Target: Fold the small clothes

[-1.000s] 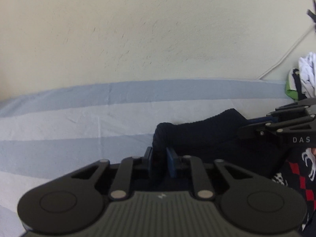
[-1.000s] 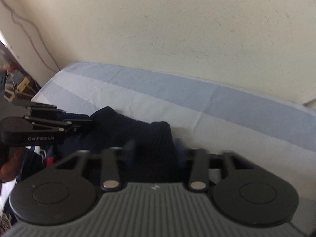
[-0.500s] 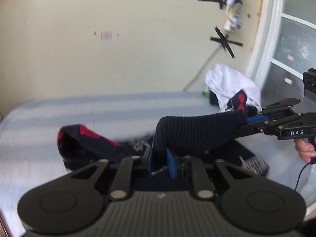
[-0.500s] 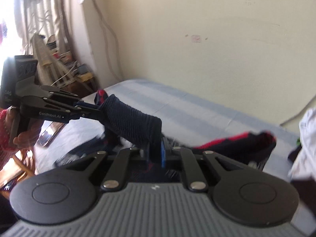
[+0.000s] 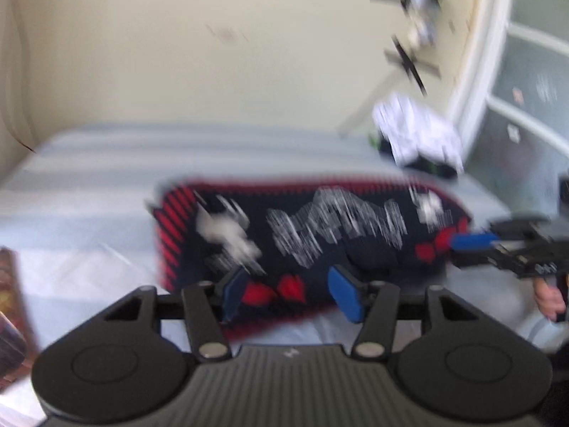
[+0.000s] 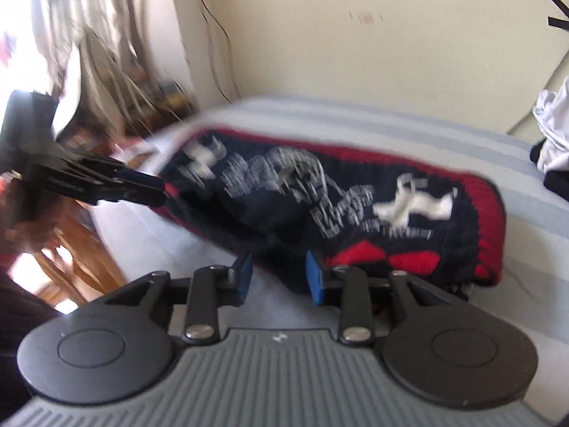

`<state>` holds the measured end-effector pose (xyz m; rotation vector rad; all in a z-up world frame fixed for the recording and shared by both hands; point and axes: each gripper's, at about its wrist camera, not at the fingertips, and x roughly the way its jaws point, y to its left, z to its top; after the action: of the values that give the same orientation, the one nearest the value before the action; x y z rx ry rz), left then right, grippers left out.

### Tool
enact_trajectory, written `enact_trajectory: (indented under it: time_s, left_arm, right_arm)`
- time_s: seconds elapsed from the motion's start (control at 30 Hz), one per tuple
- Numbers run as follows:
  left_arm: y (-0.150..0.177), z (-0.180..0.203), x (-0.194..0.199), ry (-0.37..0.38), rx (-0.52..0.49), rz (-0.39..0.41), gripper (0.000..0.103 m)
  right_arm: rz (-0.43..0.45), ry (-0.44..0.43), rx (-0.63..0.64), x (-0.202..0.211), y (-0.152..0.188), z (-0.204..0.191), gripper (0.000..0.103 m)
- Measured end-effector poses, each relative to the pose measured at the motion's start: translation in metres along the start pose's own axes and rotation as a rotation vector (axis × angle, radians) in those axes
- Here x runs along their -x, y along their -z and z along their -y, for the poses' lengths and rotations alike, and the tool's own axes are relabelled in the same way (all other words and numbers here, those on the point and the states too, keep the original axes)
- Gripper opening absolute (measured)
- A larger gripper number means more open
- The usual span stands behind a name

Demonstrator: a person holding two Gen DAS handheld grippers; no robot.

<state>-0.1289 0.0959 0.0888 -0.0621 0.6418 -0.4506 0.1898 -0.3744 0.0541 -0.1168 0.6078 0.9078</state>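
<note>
A dark blue knitted sweater with red trim and white pattern lies folded across the striped bed, stretching from 9 to 3 o'clock in the left wrist view. The left tool stands wide, its jaws having just been opening, the sweater's near edge between the blue pads but not pinched. The right tool has likewise just been opening; its pads stand apart around the dark edge. White clothes are heaped at 2 o'clock.
</note>
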Motion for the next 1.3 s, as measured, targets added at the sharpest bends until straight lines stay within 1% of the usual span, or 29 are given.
enact_trajectory:
  time_s: [0.07,0.1,0.13,0.2,0.27,0.33,0.37,0.4,0.43,0.47,0.5,0.53,0.57,0.63,0.7,0.73,0.8,0.87,0.9,0.93,0.97,1.03,1.07,1.1,1.13,1.17,1.2,1.27,1.3]
  left_arm:
    - [-0.011,-0.016,0.007,-0.003,0.065,0.056,0.054]
    - [-0.018,-0.019,0.0,-0.009,0.092,0.069,0.054]
    - [-0.023,-0.022,-0.008,-0.018,0.106,0.077,0.054]
    - [-0.031,-0.025,-0.032,-0.046,0.117,0.089,0.054]
    - [-0.036,-0.028,-0.067,-0.097,0.104,0.056,0.053]
    - [-0.038,-0.034,-0.11,-0.17,0.097,-0.01,0.05]
    - [-0.04,-0.038,-0.127,-0.197,0.096,-0.023,0.05]
    - [-0.042,-0.038,-0.135,-0.221,0.074,0.011,0.053]
    - [-0.045,-0.035,-0.142,-0.251,0.038,0.018,0.054]
    - [-0.048,-0.032,-0.147,-0.279,0.018,0.017,0.054]
    - [-0.049,-0.027,-0.149,-0.299,0.007,0.014,0.054]
    - [-0.049,-0.023,-0.151,-0.314,-0.006,0.008,0.054]
    - [-0.048,-0.02,-0.151,-0.324,-0.022,0.006,0.054]
    - [-0.044,-0.017,-0.145,-0.319,-0.027,-0.002,0.055]
    - [-0.041,-0.018,-0.132,-0.298,0.018,-0.011,0.057]
    - [-0.041,-0.018,-0.122,-0.281,0.048,-0.002,0.058]
    - [-0.04,-0.017,-0.103,-0.216,0.105,0.036,0.06]
    - [-0.038,-0.009,-0.092,-0.145,0.129,0.062,0.064]
    - [-0.037,-0.003,-0.092,-0.118,0.124,0.068,0.073]
    - [-0.034,0.004,-0.092,-0.098,0.113,0.066,0.086]
    - [-0.03,0.01,-0.095,-0.077,0.1,0.06,0.088]
    - [-0.02,0.022,-0.105,-0.04,0.057,0.031,0.091]
    - [-0.014,0.025,-0.112,-0.04,0.038,0.004,0.091]
    - [-0.008,0.025,-0.122,-0.052,0.03,-0.033,0.091]
    - [0.0,0.025,-0.13,-0.069,0.013,-0.042,0.095]
    - [0.006,0.029,-0.13,-0.076,-0.033,-0.012,0.097]
    - [0.007,0.033,-0.13,-0.085,-0.057,-0.018,0.098]
    - [0.007,0.036,-0.13,-0.095,-0.062,-0.024,0.1]
    - [0.006,0.035,-0.129,-0.092,-0.063,-0.026,0.1]
  right_arm:
    - [0.066,-0.008,-0.009,0.015,-0.009,0.0,0.038]
    - [0.105,0.001,-0.025,0.017,-0.014,0.0,0.042]
    - [0.139,0.01,-0.048,0.017,-0.019,0.001,0.044]
    - [0.18,0.064,-0.087,0.007,-0.03,0.007,0.05]
    - [0.174,0.129,-0.119,-0.016,-0.036,0.016,0.053]
    - [0.113,0.157,-0.164,-0.05,-0.034,0.036,0.053]
    - [0.062,0.215,-0.179,-0.071,-0.033,0.05,0.045]
    - [0.018,0.25,-0.194,-0.091,-0.03,0.066,0.032]
    - [0.083,0.252,-0.192,-0.097,-0.028,0.077,0.028]
    - [0.095,0.256,-0.221,-0.103,-0.031,0.087,0.02]
    - [0.099,0.256,-0.272,-0.106,-0.036,0.094,0.018]
    - [0.105,0.25,-0.317,-0.108,-0.038,0.099,0.018]
    - [0.108,0.249,-0.324,-0.109,-0.039,0.099,0.018]
    - [0.114,0.252,-0.277,-0.107,-0.034,0.092,0.018]
    - [0.126,0.237,-0.265,-0.093,-0.027,0.088,0.023]
    - [0.128,0.228,-0.264,-0.084,-0.023,0.085,0.024]
    - [0.133,0.213,-0.267,-0.062,-0.012,0.084,0.025]
    - [0.134,0.196,-0.277,-0.048,0.0,0.088,0.023]
    - [0.141,0.188,-0.284,-0.041,0.006,0.09,0.022]
    - [0.15,0.176,-0.305,-0.034,0.009,0.092,0.022]
    - [0.157,0.176,-0.334,-0.028,0.01,0.093,0.022]
    - [0.184,0.184,-0.395,-0.015,0.008,0.093,0.03]
    - [0.216,0.182,-0.412,-0.007,0.008,0.093,0.041]
    - [0.248,0.179,-0.424,0.001,0.01,0.091,0.048]
    - [0.26,0.18,-0.438,0.006,0.012,0.092,0.05]
    - [0.254,0.19,-0.453,0.008,0.014,0.093,0.05]
    - [0.242,0.204,-0.467,0.009,0.016,0.095,0.05]
    - [0.247,0.215,-0.512,0.014,0.022,0.099,0.051]
    - [0.253,0.211,-0.554,0.017,0.026,0.104,0.055]
